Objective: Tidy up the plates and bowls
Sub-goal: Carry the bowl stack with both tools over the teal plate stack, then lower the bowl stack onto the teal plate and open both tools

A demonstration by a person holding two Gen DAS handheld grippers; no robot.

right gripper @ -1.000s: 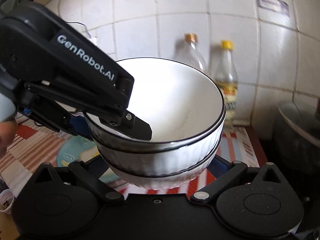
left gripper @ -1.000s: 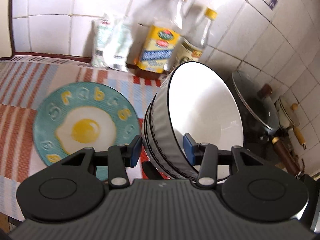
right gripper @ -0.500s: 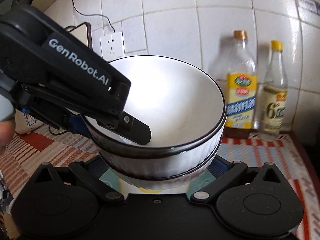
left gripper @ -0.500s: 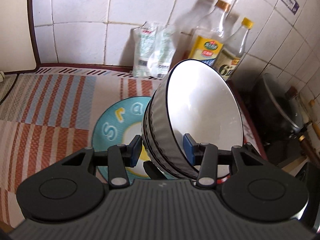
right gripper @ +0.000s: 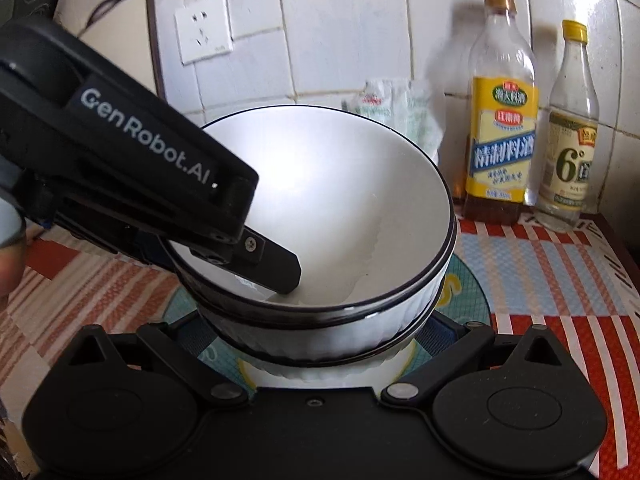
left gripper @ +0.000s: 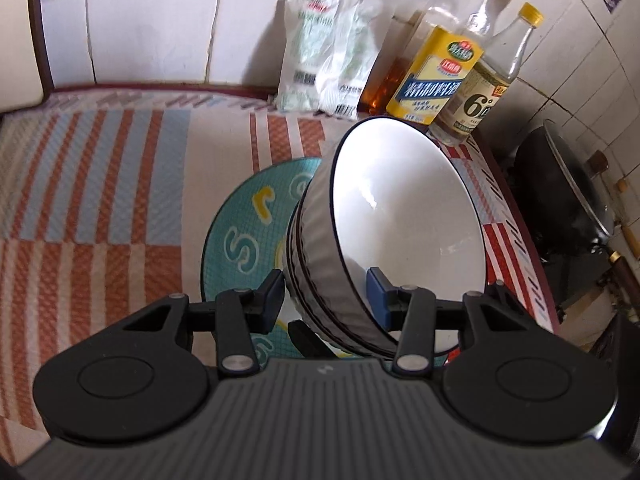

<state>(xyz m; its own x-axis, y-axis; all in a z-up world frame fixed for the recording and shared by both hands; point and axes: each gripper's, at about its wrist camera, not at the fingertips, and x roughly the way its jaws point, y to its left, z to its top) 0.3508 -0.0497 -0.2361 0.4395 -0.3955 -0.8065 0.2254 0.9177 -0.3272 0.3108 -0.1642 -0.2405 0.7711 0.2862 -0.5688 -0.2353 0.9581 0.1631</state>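
A stack of white ribbed bowls [left gripper: 400,220] with black rims hangs tilted just above a teal plate [left gripper: 240,232] that has yellow letters and a fried-egg picture. My left gripper [left gripper: 326,292] is shut on the stack's near wall, one finger inside the top bowl and one outside. In the right wrist view that left gripper [right gripper: 224,268] comes in from the left over the bowls [right gripper: 320,200]. My right gripper [right gripper: 324,340] clasps the stack's base from both sides, its pads mostly hidden under the bowls. The plate [right gripper: 468,300] shows beneath.
A striped mat [left gripper: 100,180] covers the counter. Against the tiled wall stand two bottles [left gripper: 436,76] [left gripper: 480,96] and plastic bags [left gripper: 320,60]. A lidded dark wok [left gripper: 560,192] sits past the counter's right edge. A wall socket [right gripper: 204,22] is up at the left.
Both grippers have carried the bowl stack sideways along the counter and a little lower. The teal plate, earlier off to the left, now lies under the bowls. Both grips are unchanged.
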